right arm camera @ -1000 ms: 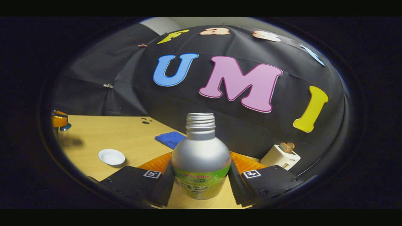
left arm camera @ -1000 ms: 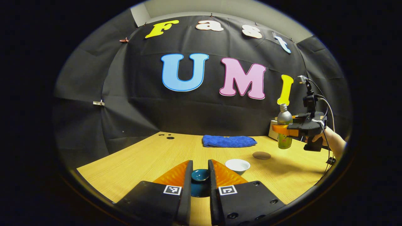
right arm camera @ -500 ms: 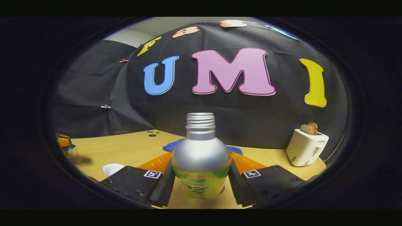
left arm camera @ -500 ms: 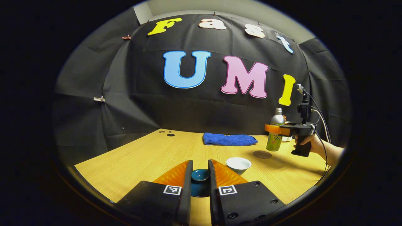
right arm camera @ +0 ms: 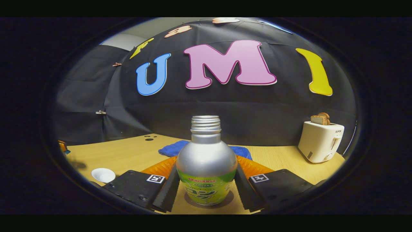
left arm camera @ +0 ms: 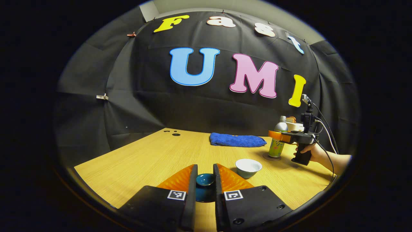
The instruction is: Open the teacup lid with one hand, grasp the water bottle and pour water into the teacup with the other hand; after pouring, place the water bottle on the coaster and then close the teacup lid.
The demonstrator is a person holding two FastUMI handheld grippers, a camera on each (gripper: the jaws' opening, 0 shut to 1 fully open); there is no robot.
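In the left gripper view my left gripper [left arm camera: 205, 168] is shut on the teal teacup lid [left arm camera: 205, 179], held above the table left of the open white teacup [left arm camera: 248, 167]. Farther right, the silver bottle with a green label [left arm camera: 277, 141] stands upright with its base on the round brown coaster [left arm camera: 271, 157], and the right gripper [left arm camera: 279, 136] grips its middle, held by a hand [left arm camera: 317, 154]. In the right gripper view my right gripper [right arm camera: 206, 161] is shut on the uncapped bottle [right arm camera: 206, 167], a dark coaster rim [right arm camera: 225, 202] shows under it, and the teacup [right arm camera: 103, 175] lies low left.
A folded blue towel [left arm camera: 237, 140] lies at the back of the wooden table [left arm camera: 154, 161]. A white toaster [right arm camera: 321, 141] with toast stands at the back right. Cables hang behind the right gripper. The left gripper's tip [right arm camera: 62, 146] shows at the far left.
The right gripper has carried the bottle down and back from mid-air onto the coaster. The left gripper has kept the lid nearly still, tilting slightly.
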